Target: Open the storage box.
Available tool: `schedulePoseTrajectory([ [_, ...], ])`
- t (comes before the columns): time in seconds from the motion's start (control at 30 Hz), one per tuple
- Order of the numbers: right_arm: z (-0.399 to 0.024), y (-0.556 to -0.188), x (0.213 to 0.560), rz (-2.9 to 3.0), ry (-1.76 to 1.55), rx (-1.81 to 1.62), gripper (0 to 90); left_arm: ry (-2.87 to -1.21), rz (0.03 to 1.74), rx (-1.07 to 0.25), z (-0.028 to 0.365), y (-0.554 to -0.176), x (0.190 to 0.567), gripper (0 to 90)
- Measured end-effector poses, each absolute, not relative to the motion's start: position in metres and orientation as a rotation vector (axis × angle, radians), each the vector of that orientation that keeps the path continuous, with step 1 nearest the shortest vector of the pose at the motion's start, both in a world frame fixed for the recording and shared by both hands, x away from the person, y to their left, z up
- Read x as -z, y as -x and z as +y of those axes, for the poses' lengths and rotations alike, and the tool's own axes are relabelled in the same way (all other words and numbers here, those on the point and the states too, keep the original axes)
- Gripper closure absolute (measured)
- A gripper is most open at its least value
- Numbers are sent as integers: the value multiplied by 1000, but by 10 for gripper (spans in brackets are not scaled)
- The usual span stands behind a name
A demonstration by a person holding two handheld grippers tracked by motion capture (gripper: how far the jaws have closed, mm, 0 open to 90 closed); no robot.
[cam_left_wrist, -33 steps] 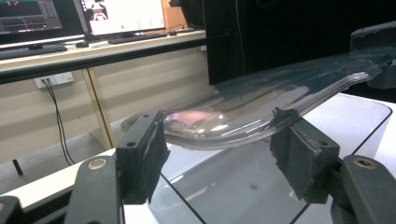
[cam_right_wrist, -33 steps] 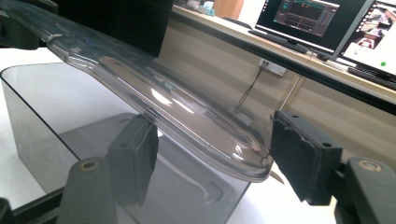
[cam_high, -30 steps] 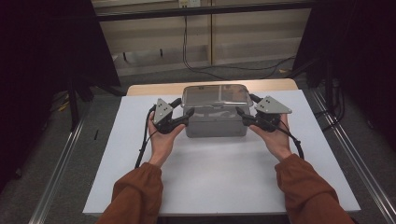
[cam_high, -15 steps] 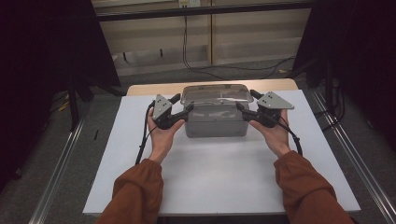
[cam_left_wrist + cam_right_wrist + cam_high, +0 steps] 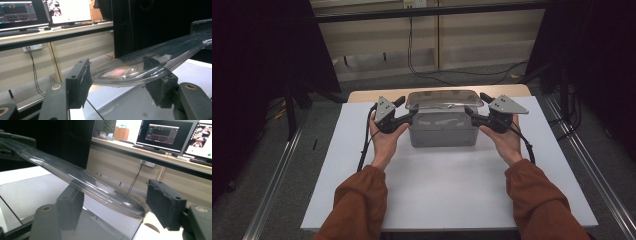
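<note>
My left gripper (image 5: 406, 111) at nine o'clock and right gripper (image 5: 473, 106) at three flank the clear lid (image 5: 444, 99), jaws apart around its ends, the left just narrowing, atop the grey box (image 5: 442, 131).

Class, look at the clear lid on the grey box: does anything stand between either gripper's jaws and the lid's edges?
Nothing visible does. The left gripper and right gripper sit at opposite ends of the clear lid on the grey box. In each gripper view the lid's edge already lies between the jaws, with a gap beside one pad.
</note>
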State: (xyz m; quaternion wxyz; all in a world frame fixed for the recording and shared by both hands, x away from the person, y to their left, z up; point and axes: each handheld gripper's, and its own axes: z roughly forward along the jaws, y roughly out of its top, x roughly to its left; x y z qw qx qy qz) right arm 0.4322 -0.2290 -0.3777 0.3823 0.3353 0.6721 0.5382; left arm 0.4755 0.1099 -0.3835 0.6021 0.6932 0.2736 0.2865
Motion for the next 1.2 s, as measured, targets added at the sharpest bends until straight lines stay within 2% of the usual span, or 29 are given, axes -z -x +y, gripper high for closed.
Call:
schedulePoseTrajectory([
  [0.1, -229, -434, 377, 1709, -859, -1403, 362, -1603, 636, -660, 109, -477, 381, 412],
  [0.33, -232, -441, 375, 1691, -889, -1438, 398, -1606, 637, -674, 108, -481, 377, 412],
  [1.2, -237, -462, 363, 1682, -905, -1469, 402, -1629, 607, -705, 104, -500, 368, 548],
])
